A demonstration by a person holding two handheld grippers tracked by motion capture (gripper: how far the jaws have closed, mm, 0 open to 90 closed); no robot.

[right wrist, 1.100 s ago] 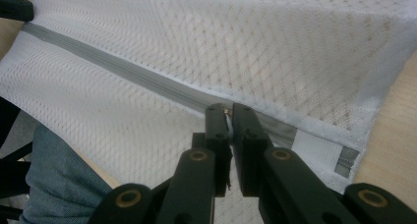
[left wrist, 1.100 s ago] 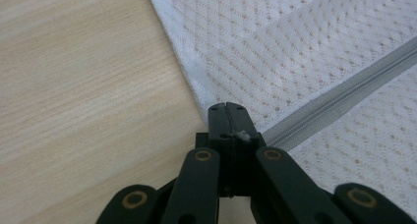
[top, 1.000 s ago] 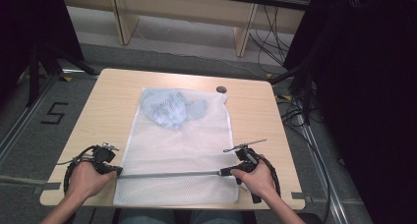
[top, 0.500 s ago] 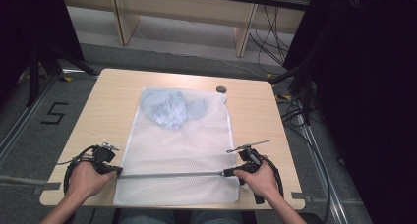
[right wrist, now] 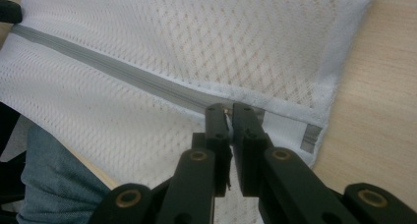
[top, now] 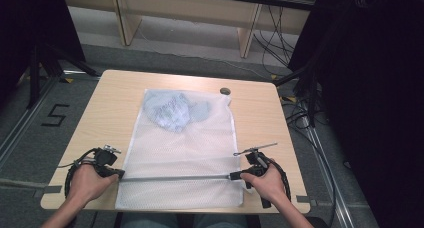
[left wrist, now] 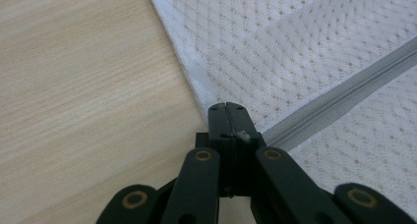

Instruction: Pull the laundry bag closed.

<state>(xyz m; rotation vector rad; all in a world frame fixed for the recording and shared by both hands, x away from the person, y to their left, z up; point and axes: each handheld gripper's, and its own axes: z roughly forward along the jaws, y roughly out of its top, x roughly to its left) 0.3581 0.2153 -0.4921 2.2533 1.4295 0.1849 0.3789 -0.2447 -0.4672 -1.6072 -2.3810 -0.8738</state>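
A: Where's the mesh bag (top: pixel 185 158)?
B: Flat on the wood table (top: pixel 110 108), white netting. Left gripper (top: pixel 119 173) at nine o'clock and right gripper (top: pixel 233 176) at three pinch its grey zip (top: pixel 175 178).

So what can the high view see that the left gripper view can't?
High view alone: the blue cloth bunched inside the far end of the white mesh bag, a small round thing on the table, and the right hand-held gripper shut at the zipper's other end. Left gripper view alone: the mesh's tiny holes up close. Both: the left hand-held gripper shut at the bag's edge, by the zipper.
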